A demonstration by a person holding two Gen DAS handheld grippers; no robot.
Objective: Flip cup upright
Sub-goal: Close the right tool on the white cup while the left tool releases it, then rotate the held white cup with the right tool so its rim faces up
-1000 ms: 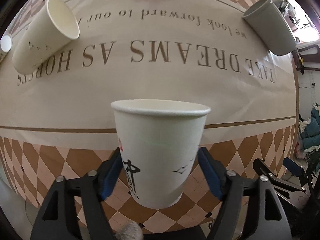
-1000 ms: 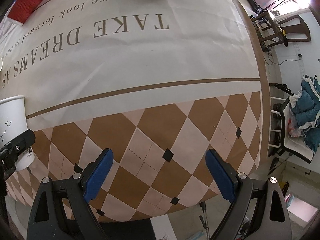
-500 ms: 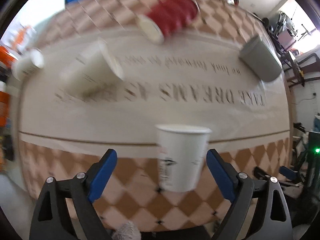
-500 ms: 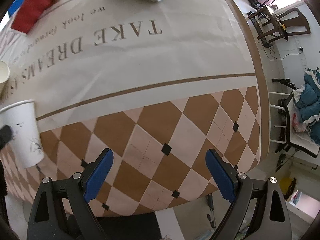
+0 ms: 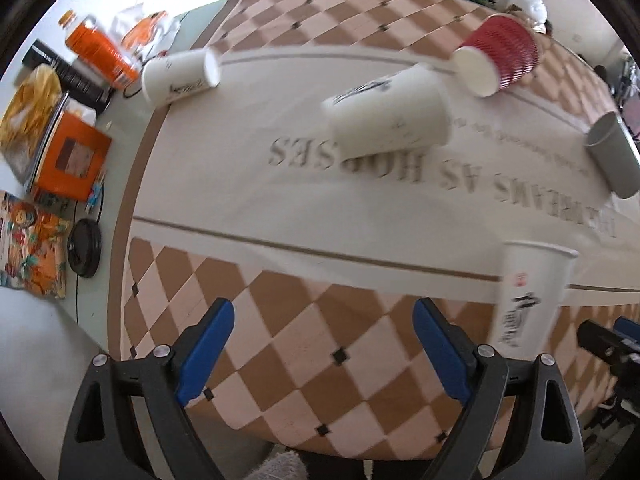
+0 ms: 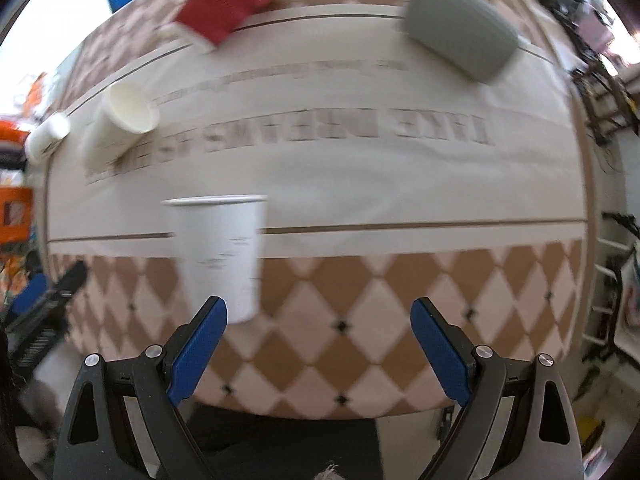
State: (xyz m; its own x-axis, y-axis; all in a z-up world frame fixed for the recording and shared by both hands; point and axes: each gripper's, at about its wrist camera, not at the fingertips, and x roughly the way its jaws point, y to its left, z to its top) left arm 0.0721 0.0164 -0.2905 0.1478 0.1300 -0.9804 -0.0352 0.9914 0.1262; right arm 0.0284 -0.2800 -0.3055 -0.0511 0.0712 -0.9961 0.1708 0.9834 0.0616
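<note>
The upright cup (image 6: 219,256) stands free near the worktop's (image 5: 304,364) near edge, with bare checkered cloth to its right, while both the left gripper (image 5: 324,350) and right gripper (image 6: 320,348) hang with fingers spread and empty, and motion blur smears the far tipped cups (image 5: 390,120).

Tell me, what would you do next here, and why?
Probably swing the open left gripper toward the large white cup lying on its side. One white cup already stands upright, and both grippers are empty; the red cup and grey cup also lie tipped.
</note>
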